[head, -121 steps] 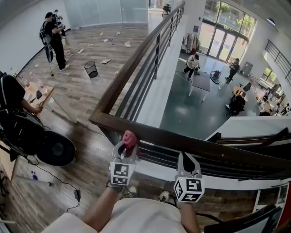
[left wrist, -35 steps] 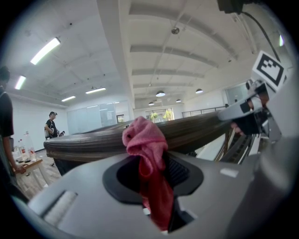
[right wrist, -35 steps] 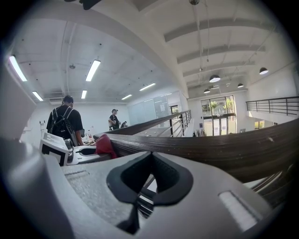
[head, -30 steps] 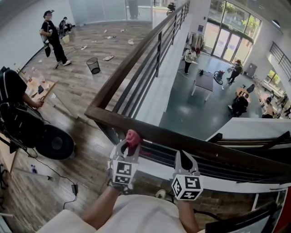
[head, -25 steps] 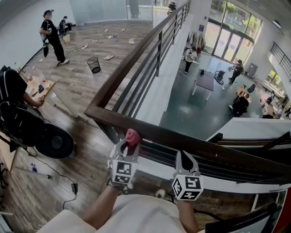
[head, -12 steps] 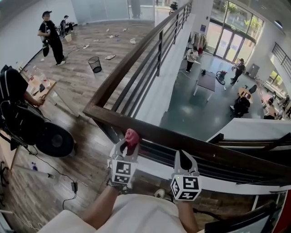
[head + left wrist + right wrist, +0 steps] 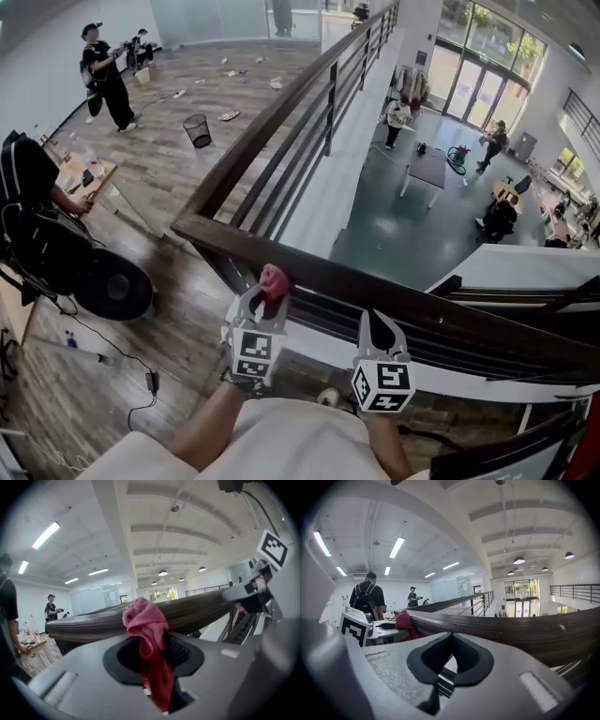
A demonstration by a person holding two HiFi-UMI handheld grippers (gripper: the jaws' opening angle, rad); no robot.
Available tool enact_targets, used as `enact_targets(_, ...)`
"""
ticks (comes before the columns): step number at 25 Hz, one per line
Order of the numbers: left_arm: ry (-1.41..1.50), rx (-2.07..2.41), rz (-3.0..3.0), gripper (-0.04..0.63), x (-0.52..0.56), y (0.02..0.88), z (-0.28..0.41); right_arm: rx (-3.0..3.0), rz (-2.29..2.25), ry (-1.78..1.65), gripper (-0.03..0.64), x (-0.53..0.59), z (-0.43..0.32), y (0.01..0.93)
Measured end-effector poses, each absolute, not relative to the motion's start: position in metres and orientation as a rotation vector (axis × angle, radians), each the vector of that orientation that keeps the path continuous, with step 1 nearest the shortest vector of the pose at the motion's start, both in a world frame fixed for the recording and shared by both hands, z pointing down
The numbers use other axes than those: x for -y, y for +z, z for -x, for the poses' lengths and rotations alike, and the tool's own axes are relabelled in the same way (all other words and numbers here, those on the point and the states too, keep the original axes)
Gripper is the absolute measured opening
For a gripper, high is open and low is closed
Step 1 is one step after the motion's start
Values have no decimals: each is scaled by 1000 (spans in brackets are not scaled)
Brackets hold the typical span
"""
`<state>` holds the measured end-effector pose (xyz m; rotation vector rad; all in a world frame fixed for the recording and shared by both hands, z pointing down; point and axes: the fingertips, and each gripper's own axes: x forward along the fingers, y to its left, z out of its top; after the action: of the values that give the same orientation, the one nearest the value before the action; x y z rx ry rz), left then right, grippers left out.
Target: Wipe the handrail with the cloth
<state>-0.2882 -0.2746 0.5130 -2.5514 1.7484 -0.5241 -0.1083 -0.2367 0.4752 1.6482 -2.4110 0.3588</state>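
two grippers are held up to a dark wooden handrail [image 7: 403, 302] that runs across the head view and turns a corner at the left, where it goes away along the edge of an upper floor. the left gripper [image 7: 263, 298] is clamped on a pink cloth [image 7: 273, 279]. in the left gripper view the cloth [image 7: 146, 620] stands pinched between the two jaws: a bunched top rises above them and a darker red tail hangs down between them. the bunched top sits at the near edge of the handrail [image 7: 89, 627], not far from the corner, and looks to touch the wood, but i cannot tell this for sure. the right gripper [image 7: 377, 323] is just beside the left one, further along the rail to the right. its jaws are closed together with nothing between them, and the right gripper view shows their tips meeting in front of the handrail [image 7: 515, 629]. the same view shows the left gripper [image 7: 379, 626] with the cloth [image 7: 406, 619] at the left.

behind the rail, on the wooden upper floor, a person in black clothes [image 7: 103, 73] stands far away, and a black wire wastebasket [image 7: 197, 129] stands near small pieces of litter. at the left edge another person [image 7: 26, 173] sits at a small table. beyond the rail there is a lower hall with a grey floor [image 7: 394, 234], where several people are near a table.
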Motion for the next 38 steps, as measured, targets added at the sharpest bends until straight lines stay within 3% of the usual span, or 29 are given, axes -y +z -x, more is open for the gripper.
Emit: enact_targets(38,-479,-1657,2657,129,267,510,253,2368,-1709,396,2,238,92,479)
